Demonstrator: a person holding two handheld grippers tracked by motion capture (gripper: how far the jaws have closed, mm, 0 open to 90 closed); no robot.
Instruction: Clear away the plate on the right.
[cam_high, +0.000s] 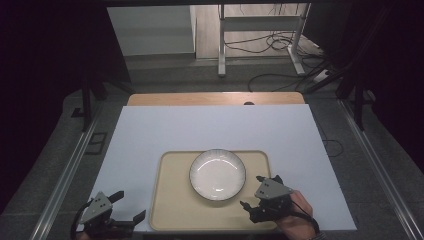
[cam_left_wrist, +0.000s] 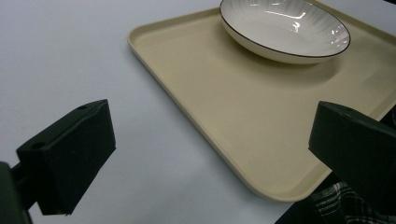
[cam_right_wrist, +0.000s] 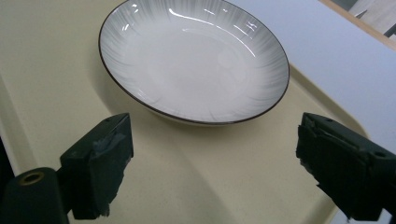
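Nearest the front edge of the tabletop, the left gripper (cam_high: 129, 207) sits at the front left corner, jaws spread wide with nothing between them; in the left gripper view its jaws straddle the front left corner of the tray (cam_left_wrist: 261, 186) without touching it. The right gripper (cam_high: 254, 192) is held over the front right part of the tray (cam_high: 175, 200), jaws wide apart and holding nothing. In the right gripper view the plate (cam_right_wrist: 194, 60) lies just beyond the jaw tips, clear of both. The plate (cam_high: 217, 174), white with a dark rim and ribbed wall, rests flat on the tray toward its far edge, slightly right of centre. The tray lies on a white sheet (cam_high: 210, 127) covering the tabletop; a strip of bare wood (cam_high: 215, 98) shows along the far edge.
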